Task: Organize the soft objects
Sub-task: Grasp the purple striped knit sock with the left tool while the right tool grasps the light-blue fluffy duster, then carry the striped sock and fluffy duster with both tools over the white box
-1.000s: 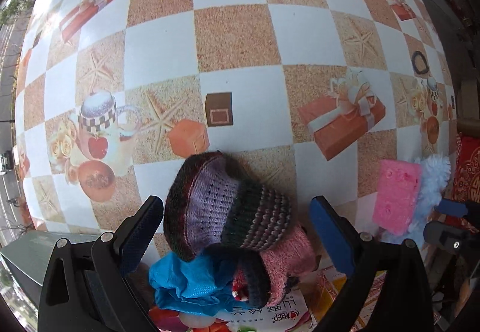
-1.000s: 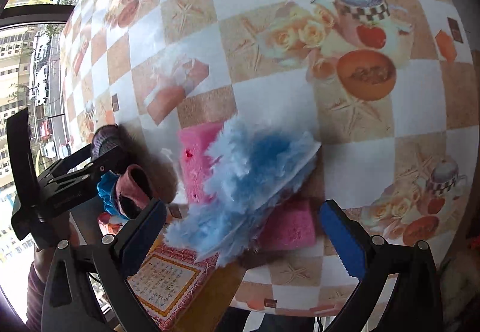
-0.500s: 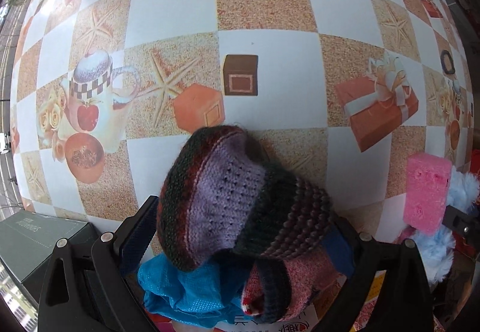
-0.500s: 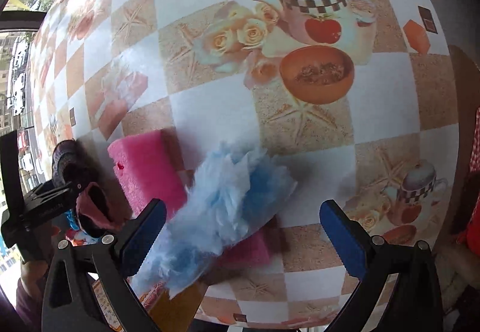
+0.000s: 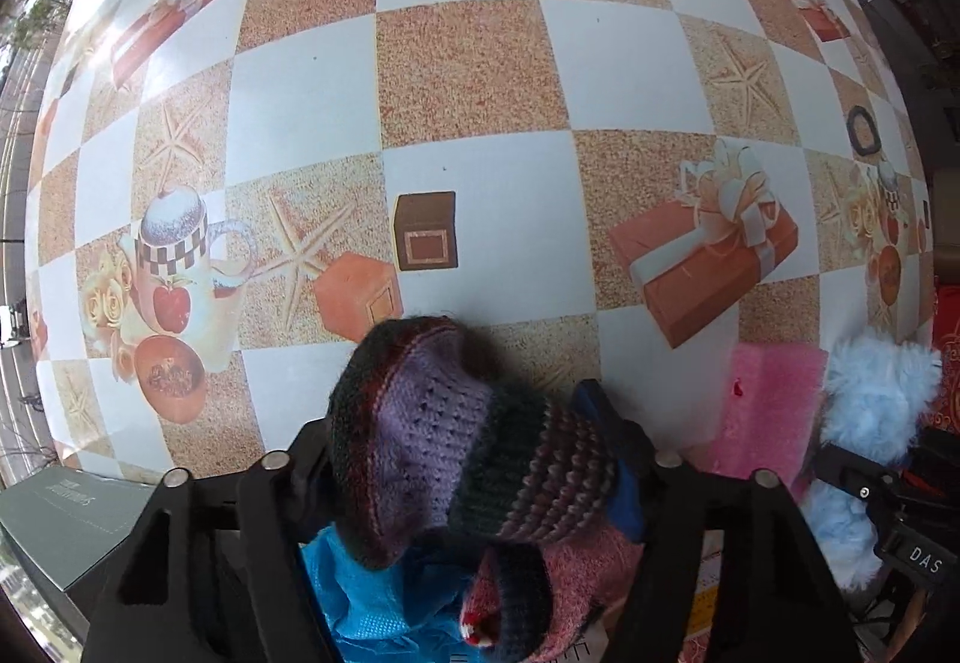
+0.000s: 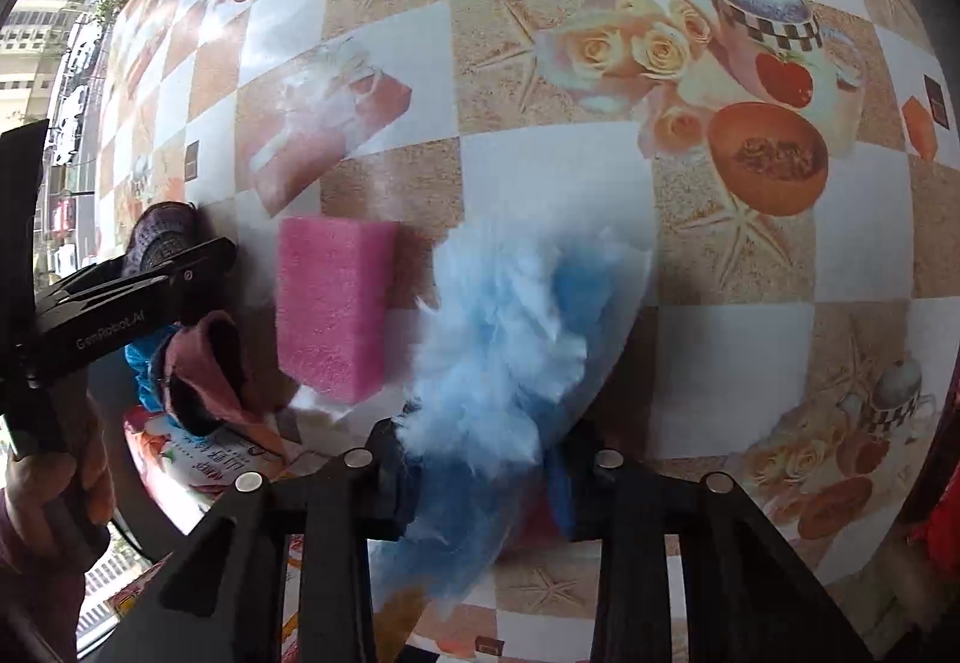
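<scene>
Both grippers newly clamped: knit sock (image 5: 456,441), blue fluff (image 6: 510,339) between fingers.

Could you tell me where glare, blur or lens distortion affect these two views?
Left wrist view: sun glare washes out the tablecloth at upper left, and fisheye bows the checks; the knitted item is sharp. Right wrist view: glare whitens the upper left, the blue fluffy item looks smeared, and the pink sponge casts a soft shadow.
</scene>
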The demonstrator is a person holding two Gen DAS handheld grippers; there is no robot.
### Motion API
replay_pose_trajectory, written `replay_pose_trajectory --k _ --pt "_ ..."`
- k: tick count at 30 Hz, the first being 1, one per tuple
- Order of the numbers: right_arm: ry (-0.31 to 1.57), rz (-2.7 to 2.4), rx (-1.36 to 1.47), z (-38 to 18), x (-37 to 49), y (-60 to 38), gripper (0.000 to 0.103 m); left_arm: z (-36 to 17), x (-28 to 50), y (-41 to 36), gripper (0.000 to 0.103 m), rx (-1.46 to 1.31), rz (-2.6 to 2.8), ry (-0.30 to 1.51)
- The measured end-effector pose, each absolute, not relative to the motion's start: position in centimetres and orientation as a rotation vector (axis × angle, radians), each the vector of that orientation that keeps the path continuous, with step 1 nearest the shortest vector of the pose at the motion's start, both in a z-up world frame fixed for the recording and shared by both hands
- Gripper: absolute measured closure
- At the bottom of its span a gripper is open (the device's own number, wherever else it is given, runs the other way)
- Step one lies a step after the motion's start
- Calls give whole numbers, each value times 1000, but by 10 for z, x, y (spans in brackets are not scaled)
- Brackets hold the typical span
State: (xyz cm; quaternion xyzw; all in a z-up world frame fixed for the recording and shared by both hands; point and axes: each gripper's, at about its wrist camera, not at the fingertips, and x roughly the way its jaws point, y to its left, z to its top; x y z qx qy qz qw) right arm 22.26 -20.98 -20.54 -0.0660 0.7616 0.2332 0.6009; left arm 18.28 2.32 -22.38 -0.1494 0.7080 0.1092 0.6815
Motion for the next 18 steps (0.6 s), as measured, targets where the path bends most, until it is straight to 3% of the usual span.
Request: replay_pose_trajectory --k 2,18 --pt "1735 556 -109 -195 224 -210 74 -213 181 25 40 -356 227 1553" --pt "1549 546 73 -124 236 -235 74 -85 172 -29 40 -235 78 1296"
